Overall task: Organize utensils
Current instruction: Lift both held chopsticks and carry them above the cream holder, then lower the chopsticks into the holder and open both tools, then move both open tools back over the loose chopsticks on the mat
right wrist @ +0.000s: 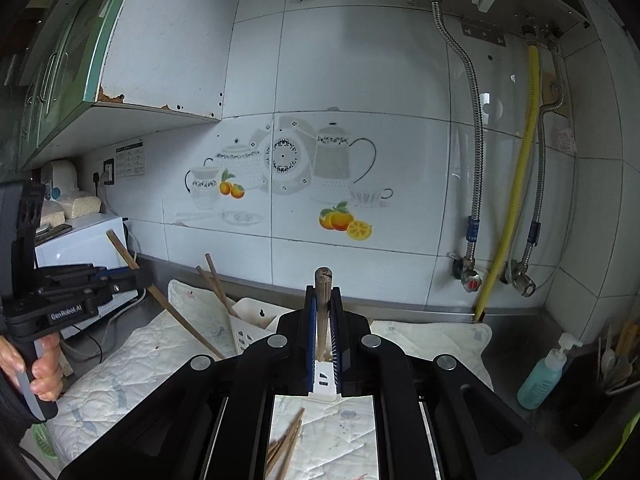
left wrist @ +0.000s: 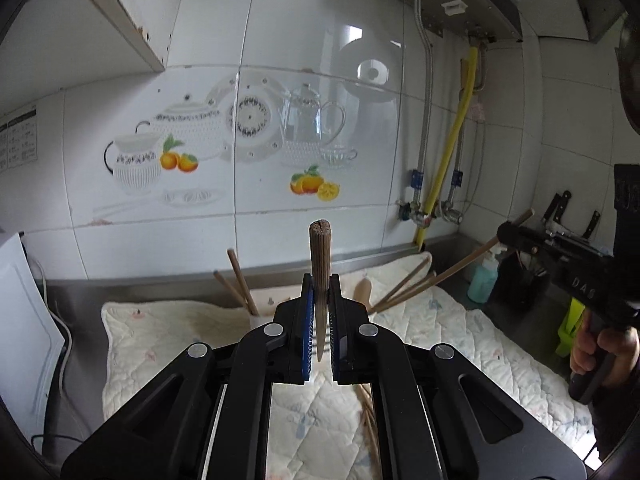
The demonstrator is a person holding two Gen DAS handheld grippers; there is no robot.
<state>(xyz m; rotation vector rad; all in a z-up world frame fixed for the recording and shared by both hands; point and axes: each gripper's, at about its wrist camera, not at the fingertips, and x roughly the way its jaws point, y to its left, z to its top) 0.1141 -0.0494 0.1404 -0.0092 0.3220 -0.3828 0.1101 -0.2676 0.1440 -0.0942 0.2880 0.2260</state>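
My left gripper (left wrist: 320, 280) is shut on a wooden chopstick (left wrist: 319, 256) that stands upright between the jaws, above the quilted mat (left wrist: 168, 332). My right gripper (right wrist: 323, 294) is shut on another wooden chopstick (right wrist: 322, 300), its lower end over the white utensil holder (right wrist: 256, 320), which has two chopsticks (right wrist: 218, 288) in it. The holder (left wrist: 258, 320) with two chopsticks (left wrist: 240, 280) shows behind my left gripper. Loose chopsticks (right wrist: 286, 446) lie on the mat below. Each view shows the other gripper with its chopstick: the right one (left wrist: 516, 232), the left one (right wrist: 134, 276).
A white appliance (right wrist: 84, 244) stands at the left with cables. A blue soap bottle (right wrist: 542, 376) and a dark utensil rack (right wrist: 616, 364) stand at the right. Gas pipes and valves (right wrist: 472, 276) run down the tiled wall. A wooden spatula (left wrist: 362, 290) lies on the mat.
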